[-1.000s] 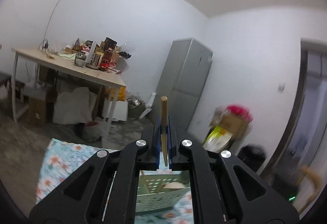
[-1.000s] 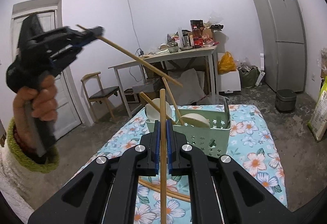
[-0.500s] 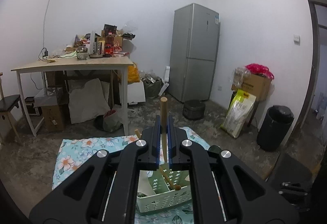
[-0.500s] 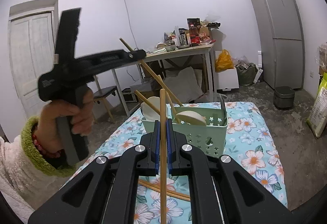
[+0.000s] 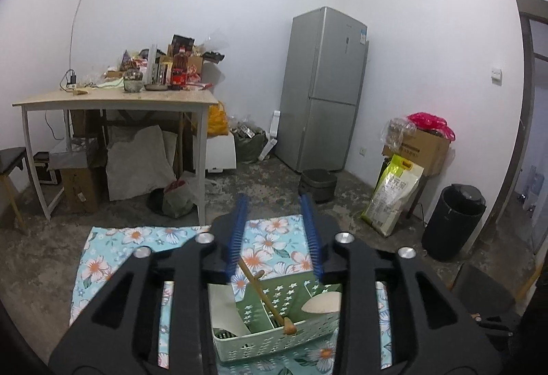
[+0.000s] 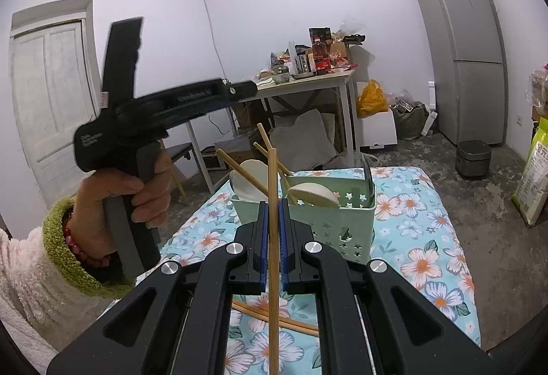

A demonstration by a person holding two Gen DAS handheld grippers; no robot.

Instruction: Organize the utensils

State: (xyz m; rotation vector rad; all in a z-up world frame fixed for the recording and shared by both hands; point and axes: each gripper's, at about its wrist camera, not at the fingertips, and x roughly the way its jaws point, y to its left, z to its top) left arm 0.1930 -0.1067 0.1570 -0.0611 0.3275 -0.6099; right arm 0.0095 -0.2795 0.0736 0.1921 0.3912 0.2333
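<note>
- the left gripper [image 5: 274, 234] held a chopstick a second ago; now its jaws are opening with nothing between the blue pads, and that chopstick [image 5: 265, 296] leans inside the green caddy [image 5: 274, 340], directly under the jaws
- seen from the right wrist, the left gripper [image 6: 239, 89] has come down to hover above and left of the caddy [image 6: 342, 224], in the person's hand [image 6: 116, 200]
- the right gripper [image 6: 273, 217] has kept still, clamped on an upright chopstick [image 6: 273, 272], just before the caddy's near wall
- two more chopsticks [image 6: 274, 316] lie on the floral cloth [image 6: 428, 255], nearer than the caddy; bare cloth right of the caddy runs to its edge
</note>
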